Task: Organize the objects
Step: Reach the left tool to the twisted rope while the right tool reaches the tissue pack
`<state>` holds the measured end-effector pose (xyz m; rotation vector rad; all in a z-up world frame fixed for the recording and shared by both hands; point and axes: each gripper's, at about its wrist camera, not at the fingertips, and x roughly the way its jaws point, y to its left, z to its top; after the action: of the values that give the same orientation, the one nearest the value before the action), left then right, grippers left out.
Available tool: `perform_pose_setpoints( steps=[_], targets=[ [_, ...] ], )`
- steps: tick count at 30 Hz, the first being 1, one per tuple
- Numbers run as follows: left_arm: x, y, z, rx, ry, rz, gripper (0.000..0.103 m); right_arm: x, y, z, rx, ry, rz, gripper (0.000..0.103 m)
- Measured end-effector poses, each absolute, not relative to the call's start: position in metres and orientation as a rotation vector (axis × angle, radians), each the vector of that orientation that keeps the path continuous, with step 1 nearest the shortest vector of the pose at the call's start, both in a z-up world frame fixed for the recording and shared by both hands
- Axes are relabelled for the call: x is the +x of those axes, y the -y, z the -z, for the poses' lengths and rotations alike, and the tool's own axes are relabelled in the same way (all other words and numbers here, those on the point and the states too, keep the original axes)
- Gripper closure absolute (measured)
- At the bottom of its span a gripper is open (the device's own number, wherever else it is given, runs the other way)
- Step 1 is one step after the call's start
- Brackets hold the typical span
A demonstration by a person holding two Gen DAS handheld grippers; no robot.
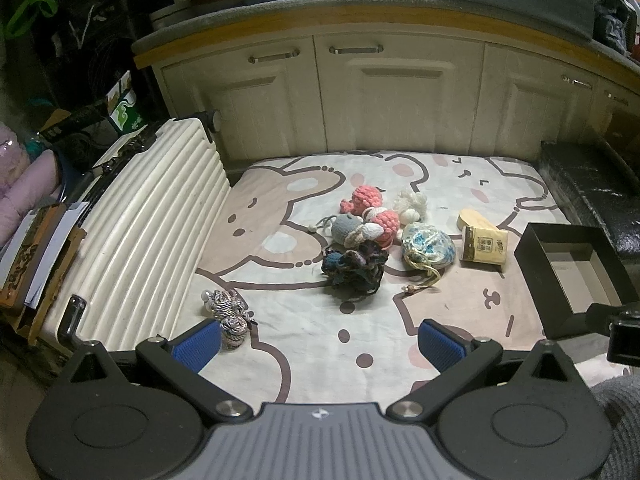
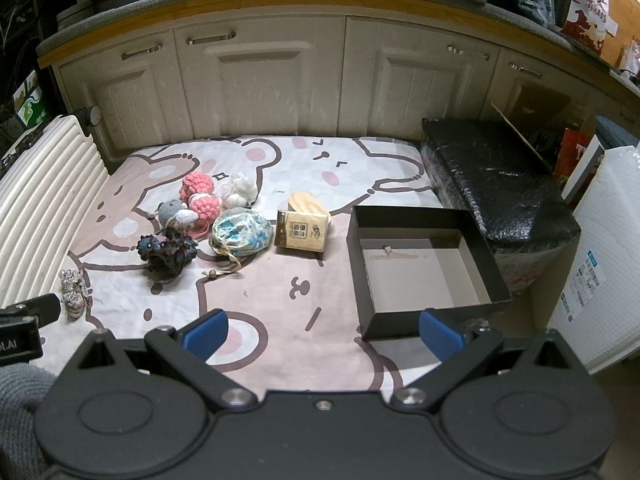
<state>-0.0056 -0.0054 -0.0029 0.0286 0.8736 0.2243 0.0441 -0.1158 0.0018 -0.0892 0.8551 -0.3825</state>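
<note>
My left claw [image 1: 320,342] hangs wide open over the cartoon-bear printed sheet [image 1: 312,320], its blue pads gripping nothing; my right claw [image 2: 322,334] is spread open too and empty, its right pad just in front of the near wall of the open black cardboard box [image 2: 424,322]. That box sits on the sheet's right side, its pale floor bare apart from a tiny speck.

The things to sort lie clustered mid-sheet: two pink crocheted balls [image 2: 198,186] touching each other, a white yarn pom-pom [image 2: 239,189] just beside them, a grey-and-white knitted toy [image 2: 175,213], a dark blue-purple crocheted figure [image 2: 170,254] in front of it, and a blue-floral drawstring pouch [image 2: 242,232] with its tan cord trailing forward. Right of the pouch, a brown tissue packet [image 2: 302,234] leans on a pale wooden block [image 2: 306,204]. A small silver striped trinket [image 1: 230,314] lies apart, near the ribbed white suitcase [image 1: 152,220] and just beside my left pad.
</note>
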Motion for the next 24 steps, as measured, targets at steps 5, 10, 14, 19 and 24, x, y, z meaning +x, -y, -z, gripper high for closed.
perform_pose_setpoints(
  steps=[5, 10, 14, 19, 24],
  targets=[
    [-0.003, 0.002, -0.005, 0.041, -0.857, -0.236, 0.0, 0.045, 0.116, -0.008, -0.086, -0.832, 0.368, 0.0],
    [0.004, -0.011, -0.019, 0.043, -0.817, -0.275, 0.0, 0.059, 0.112, -0.022, -0.104, -0.789, 0.352, 0.0],
    [0.014, -0.024, -0.033, 0.04, -0.773, -0.311, 0.0, 0.075, 0.111, -0.034, -0.099, -0.754, 0.322, 0.0],
    [0.025, -0.041, -0.048, 0.041, -0.716, -0.351, 0.0, 0.099, 0.106, -0.047, -0.116, -0.721, 0.297, 0.0],
    [0.037, -0.058, -0.059, 0.032, -0.665, -0.382, 0.0, 0.127, 0.102, -0.056, -0.118, -0.703, 0.264, 0.0]
  ],
)
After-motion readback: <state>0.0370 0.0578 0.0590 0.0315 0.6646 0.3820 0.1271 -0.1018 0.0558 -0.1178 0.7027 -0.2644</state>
